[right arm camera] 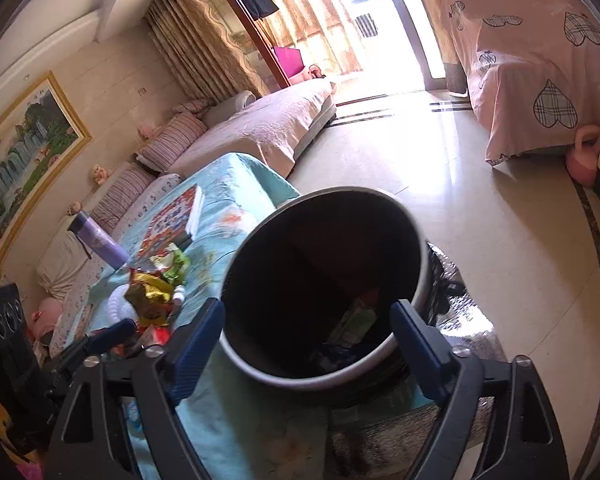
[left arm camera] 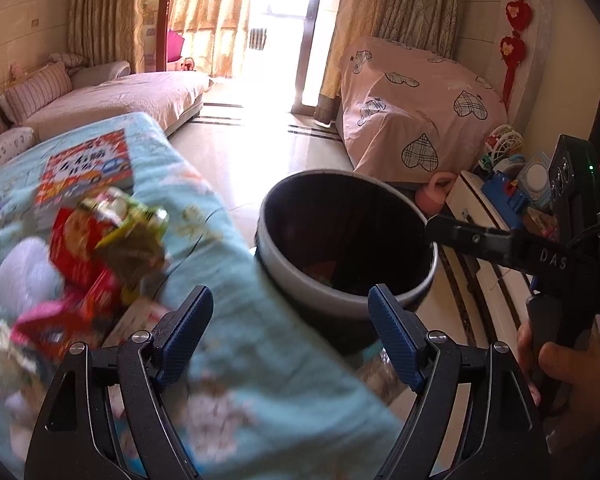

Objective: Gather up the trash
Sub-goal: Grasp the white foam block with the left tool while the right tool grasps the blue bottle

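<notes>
A round grey trash bin (left arm camera: 296, 276) with a dark inside stands on the floor beside a table under a light blue cloth (left arm camera: 236, 344). It also shows in the right wrist view (right arm camera: 416, 280), with some wrappers at its bottom. A pile of snack wrappers (left arm camera: 96, 248), red, green and gold, lies on the cloth; it shows in the right wrist view too (right arm camera: 156, 292). My left gripper (left arm camera: 290, 326) is open and empty above the table edge, between pile and bin. My right gripper (right arm camera: 308, 340) is open and empty over the bin's mouth; its finger (left arm camera: 468, 236) reaches over the rim.
A colourful book (left arm camera: 88, 166) and a purple bottle (right arm camera: 100, 240) lie on the cloth behind the wrappers. A sofa (left arm camera: 112, 96) stands at the left, a pink covered piece of furniture (left arm camera: 416, 108) at the back right, and toys on a low cabinet (left arm camera: 512, 176) at the right.
</notes>
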`<control>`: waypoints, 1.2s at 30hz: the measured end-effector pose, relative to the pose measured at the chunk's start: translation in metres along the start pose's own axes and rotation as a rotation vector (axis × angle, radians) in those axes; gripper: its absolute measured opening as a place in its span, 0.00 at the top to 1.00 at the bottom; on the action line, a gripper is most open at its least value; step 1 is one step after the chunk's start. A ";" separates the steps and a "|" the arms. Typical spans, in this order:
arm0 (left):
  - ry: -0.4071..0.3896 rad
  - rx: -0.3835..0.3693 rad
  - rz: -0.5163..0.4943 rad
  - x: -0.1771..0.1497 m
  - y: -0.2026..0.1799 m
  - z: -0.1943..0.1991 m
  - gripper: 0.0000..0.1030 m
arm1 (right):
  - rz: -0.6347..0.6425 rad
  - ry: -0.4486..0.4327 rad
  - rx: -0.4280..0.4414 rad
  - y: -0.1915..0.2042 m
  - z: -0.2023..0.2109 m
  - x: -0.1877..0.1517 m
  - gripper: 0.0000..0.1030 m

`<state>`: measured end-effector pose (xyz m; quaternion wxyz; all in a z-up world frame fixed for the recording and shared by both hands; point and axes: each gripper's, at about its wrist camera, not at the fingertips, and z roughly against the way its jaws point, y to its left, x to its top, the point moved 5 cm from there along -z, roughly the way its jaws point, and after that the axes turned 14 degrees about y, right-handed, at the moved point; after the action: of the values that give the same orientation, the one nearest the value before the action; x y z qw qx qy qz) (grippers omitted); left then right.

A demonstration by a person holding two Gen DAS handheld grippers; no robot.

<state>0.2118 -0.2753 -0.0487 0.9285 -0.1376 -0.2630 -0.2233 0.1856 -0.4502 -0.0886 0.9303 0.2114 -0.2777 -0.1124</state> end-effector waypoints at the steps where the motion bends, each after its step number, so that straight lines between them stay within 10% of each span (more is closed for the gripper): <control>1: 0.001 -0.003 0.006 -0.009 0.004 0.005 0.20 | -0.003 -0.002 0.007 0.003 0.001 -0.006 0.12; 28: 0.019 0.149 0.194 -0.142 0.151 0.081 0.20 | 0.205 0.116 0.122 0.136 -0.042 -0.128 0.09; 36: 0.111 0.064 -0.012 -0.128 0.174 0.051 0.20 | 0.421 0.206 0.100 0.172 -0.069 -0.129 0.27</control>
<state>0.1775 -0.0624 -0.1012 0.9442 -0.0936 -0.2190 -0.2276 0.1343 -0.2332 -0.1231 0.9450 0.2052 -0.2245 0.1200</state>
